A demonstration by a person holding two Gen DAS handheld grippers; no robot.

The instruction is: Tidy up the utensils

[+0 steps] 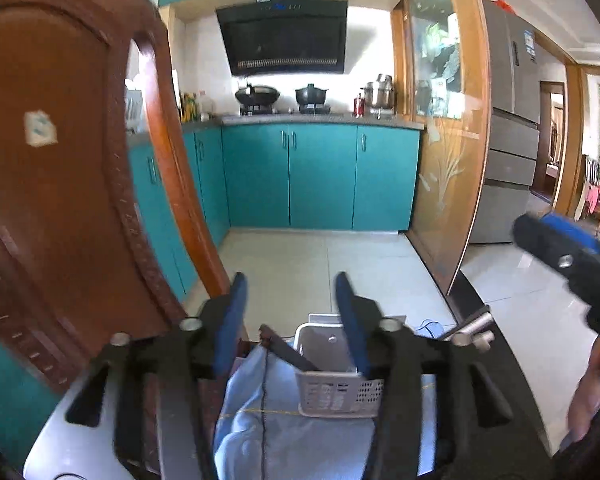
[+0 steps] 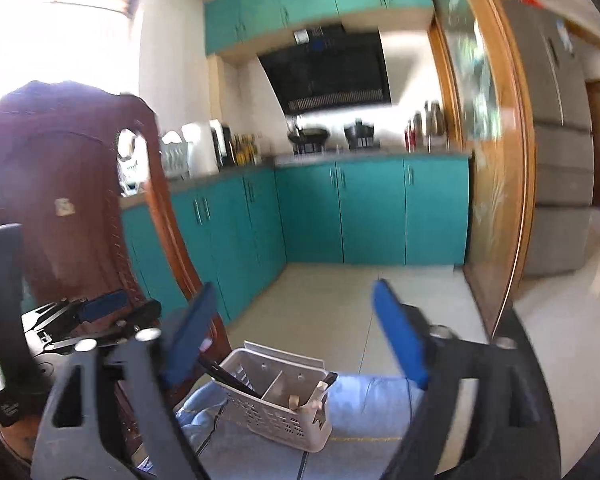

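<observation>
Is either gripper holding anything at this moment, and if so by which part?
Nothing is held. The left gripper and right gripper are both open and empty, above the white utensil caddy on the blue cloth.

A utensil caddy [image 2: 276,412] sits on a cloth [image 2: 364,420]; dark utensils [image 2: 230,378] lean in its left compartment; a wooden chair [image 2: 72,200] stands left; kitchen cabinets [image 2: 340,216] behind.

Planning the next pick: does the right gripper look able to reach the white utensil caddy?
Probably yes: the right gripper is open and empty, with nothing between it and the white utensil caddy below.
</observation>
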